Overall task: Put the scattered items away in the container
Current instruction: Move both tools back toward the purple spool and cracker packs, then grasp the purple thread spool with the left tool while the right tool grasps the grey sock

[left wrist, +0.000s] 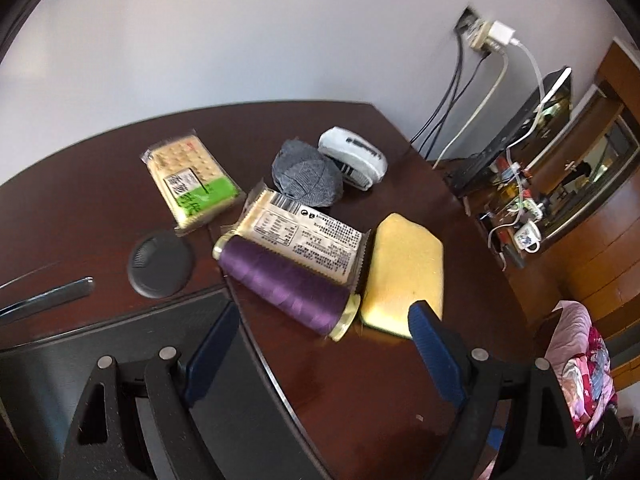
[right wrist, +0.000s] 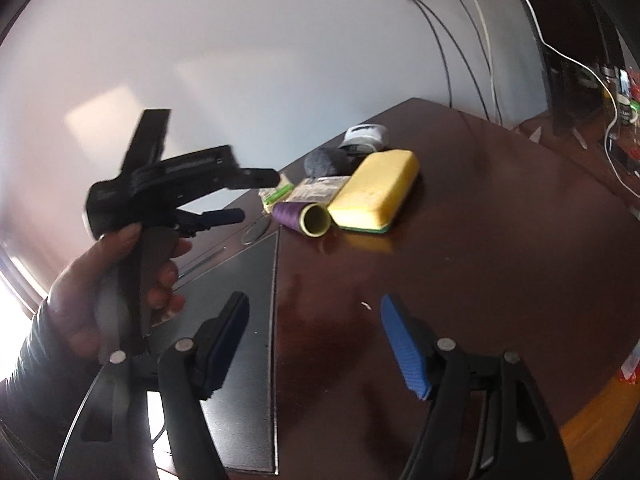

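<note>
On the dark wooden table [left wrist: 360,380] lie a purple thread spool [left wrist: 286,282], a yellow sponge [left wrist: 404,272], two cracker packets [left wrist: 190,180] [left wrist: 306,234], a grey rolled sock [left wrist: 306,178] and a white rolled sock [left wrist: 354,158]. My left gripper [left wrist: 320,344] is open and empty, hovering just in front of the spool and sponge. My right gripper [right wrist: 316,344] is open and empty, farther back over the table. The right wrist view shows the spool [right wrist: 302,216], the sponge [right wrist: 376,192] and the left gripper [right wrist: 224,196] held in a hand. No container is clearly visible.
A black mat [left wrist: 168,360] covers the table's left front, with a black round cap [left wrist: 160,262] beyond it. Cables and a wall socket [left wrist: 486,34] hang at the right, beside a cluttered wooden cabinet [left wrist: 560,184].
</note>
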`<state>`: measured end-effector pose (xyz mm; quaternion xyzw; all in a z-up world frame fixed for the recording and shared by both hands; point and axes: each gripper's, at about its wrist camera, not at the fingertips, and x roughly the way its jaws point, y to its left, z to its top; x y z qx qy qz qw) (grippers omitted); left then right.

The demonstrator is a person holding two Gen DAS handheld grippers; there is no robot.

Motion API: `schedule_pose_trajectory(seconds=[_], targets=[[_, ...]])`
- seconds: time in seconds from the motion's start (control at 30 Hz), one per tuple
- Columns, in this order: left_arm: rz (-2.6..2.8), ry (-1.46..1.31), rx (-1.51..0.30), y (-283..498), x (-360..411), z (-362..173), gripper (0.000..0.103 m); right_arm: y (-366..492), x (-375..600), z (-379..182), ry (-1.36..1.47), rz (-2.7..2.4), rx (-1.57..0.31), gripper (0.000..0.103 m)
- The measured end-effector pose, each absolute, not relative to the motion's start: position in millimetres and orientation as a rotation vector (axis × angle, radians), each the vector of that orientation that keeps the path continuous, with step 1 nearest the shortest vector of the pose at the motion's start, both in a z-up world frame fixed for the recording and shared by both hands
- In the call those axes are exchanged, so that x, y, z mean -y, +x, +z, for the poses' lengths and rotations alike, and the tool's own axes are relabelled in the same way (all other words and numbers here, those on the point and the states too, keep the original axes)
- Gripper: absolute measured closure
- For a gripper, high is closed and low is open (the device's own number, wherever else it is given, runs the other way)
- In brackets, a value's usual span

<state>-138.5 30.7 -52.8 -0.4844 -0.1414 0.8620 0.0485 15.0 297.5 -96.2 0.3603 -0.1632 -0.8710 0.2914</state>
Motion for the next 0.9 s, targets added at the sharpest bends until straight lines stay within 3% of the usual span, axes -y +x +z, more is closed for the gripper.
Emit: schedule_pose_trajectory(seconds=[0.53,0.9], targets=[[2.691,-1.694,0.285,-171,-51,-78,0.015,24,-327,-97,0.917,-2.341,0.478,0.028],[2.768,-1.704,-0.059,-157,-52,-81,0.015,27,-341,-99,0.907,-2.331,0.523,0.028]])
